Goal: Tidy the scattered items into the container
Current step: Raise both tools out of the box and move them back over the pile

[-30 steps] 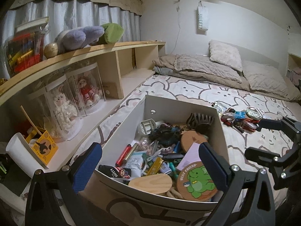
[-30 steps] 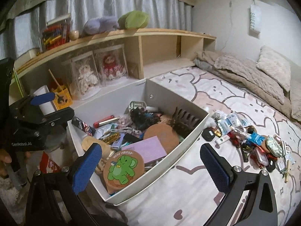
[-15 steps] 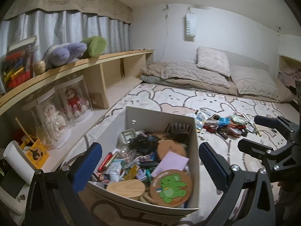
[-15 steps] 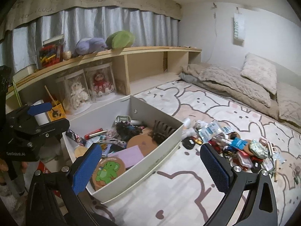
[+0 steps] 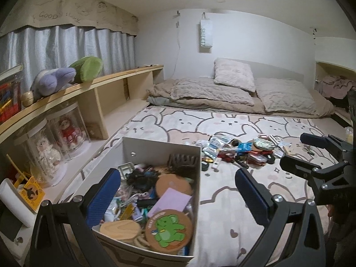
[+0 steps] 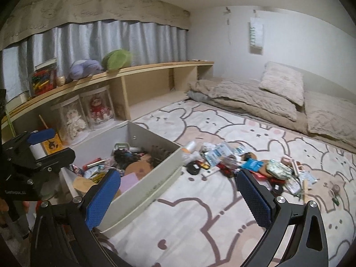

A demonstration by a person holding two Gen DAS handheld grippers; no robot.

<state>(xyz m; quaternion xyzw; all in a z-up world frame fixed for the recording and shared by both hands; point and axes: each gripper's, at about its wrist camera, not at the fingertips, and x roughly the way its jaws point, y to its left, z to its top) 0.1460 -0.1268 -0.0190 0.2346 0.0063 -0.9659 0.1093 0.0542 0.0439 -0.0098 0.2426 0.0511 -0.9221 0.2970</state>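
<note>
A white box (image 5: 160, 148) (image 6: 155, 178) stands on the bear-print bedspread, full of small items, among them a round coaster with a green elephant (image 5: 168, 229). To its right lies a pile of scattered items (image 5: 242, 152) (image 6: 247, 164): packets, toy cars, a black round case. My left gripper (image 5: 178, 197) hangs open above the box's near right corner, holding nothing. My right gripper (image 6: 178, 198) is open and empty over the bedspread, between the box and the pile. Each gripper shows in the other's view, the right one (image 5: 311, 153) and the left one (image 6: 42, 146).
A wooden shelf (image 5: 93, 84) runs along the left with plush toys (image 5: 66, 76) on top and dolls in clear cases (image 5: 64, 133) below. Folded bedding and pillows (image 5: 233, 89) lie at the far end. Bare bedspread (image 6: 211, 222) stretches in front of the pile.
Both grippers have pulled back and up from the box, and the views have swung right. The scattered pile now sits nearer the middle of each view. Both stayed open.
</note>
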